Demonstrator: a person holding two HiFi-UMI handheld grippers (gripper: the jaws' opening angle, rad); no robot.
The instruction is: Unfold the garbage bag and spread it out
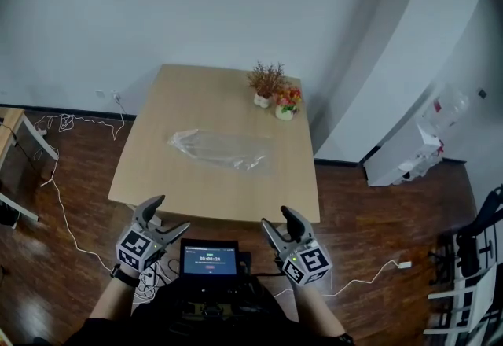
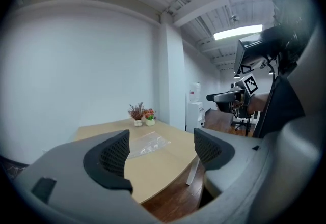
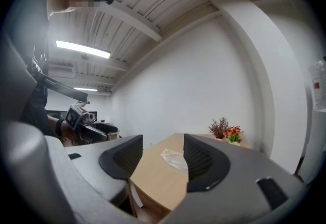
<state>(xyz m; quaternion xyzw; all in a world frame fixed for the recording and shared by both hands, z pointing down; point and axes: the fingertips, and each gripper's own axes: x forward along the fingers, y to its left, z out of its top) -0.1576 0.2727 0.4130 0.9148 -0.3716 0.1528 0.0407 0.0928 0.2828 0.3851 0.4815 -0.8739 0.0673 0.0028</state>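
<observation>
A clear, crumpled garbage bag (image 1: 220, 148) lies flat near the middle of the light wooden table (image 1: 149, 171). It shows between the jaws in the left gripper view as the bag (image 2: 146, 144) and in the right gripper view as the bag (image 3: 174, 159). My left gripper (image 1: 169, 218) hovers off the table's near edge, open and empty. The right gripper (image 1: 277, 220) hangs beside it, also open with nothing between its jaws. Both stay well short of the bag.
Two small flower pots (image 1: 275, 93) stand at the table's far right corner. A small screen (image 1: 209, 258) sits at my chest between the grippers. Cables (image 1: 63, 203) trail over the wooden floor at left. A white cabinet (image 1: 405, 160) stands right of the table.
</observation>
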